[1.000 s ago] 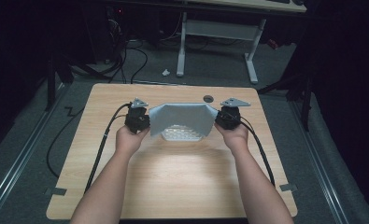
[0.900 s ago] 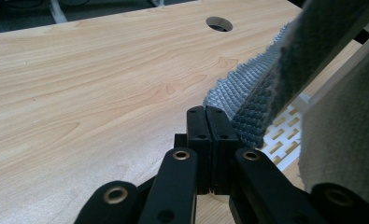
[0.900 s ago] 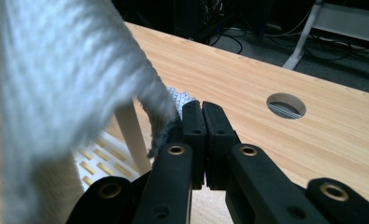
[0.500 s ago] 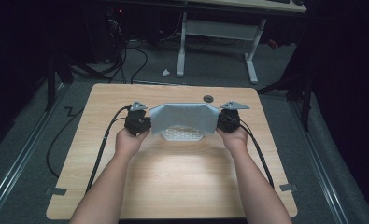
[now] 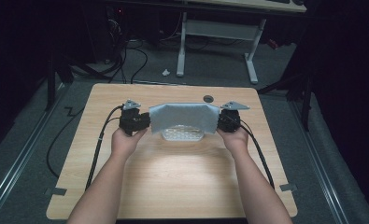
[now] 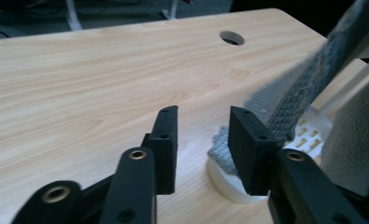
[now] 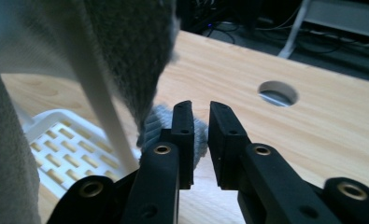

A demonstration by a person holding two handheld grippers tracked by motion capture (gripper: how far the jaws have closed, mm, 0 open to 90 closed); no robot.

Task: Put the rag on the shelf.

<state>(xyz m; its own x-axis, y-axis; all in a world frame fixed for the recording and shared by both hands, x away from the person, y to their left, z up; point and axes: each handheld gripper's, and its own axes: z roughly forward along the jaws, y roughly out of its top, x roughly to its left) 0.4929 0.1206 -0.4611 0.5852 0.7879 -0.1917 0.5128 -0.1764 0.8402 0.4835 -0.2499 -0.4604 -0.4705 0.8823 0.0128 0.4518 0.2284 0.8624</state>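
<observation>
High view | grey cloth point(image 5: 184, 116) spans between left gripper point(image 5: 142, 122) and right gripper point(image 5: 222, 121) | both part-open, gripping nothing

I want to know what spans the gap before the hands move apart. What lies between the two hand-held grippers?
In the high view, a grey cloth stretches from the left hand-held gripper to the right hand-held gripper, over a white slotted tray on the table.

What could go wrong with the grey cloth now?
1. The left tool is open and the grey cloth lies beside one jaw, not between the two. If the tool closes here, it may grab nothing.
2. The right tool sits close to the white slotted rack under the cloth, so it might bump the rack and push it along.
</observation>
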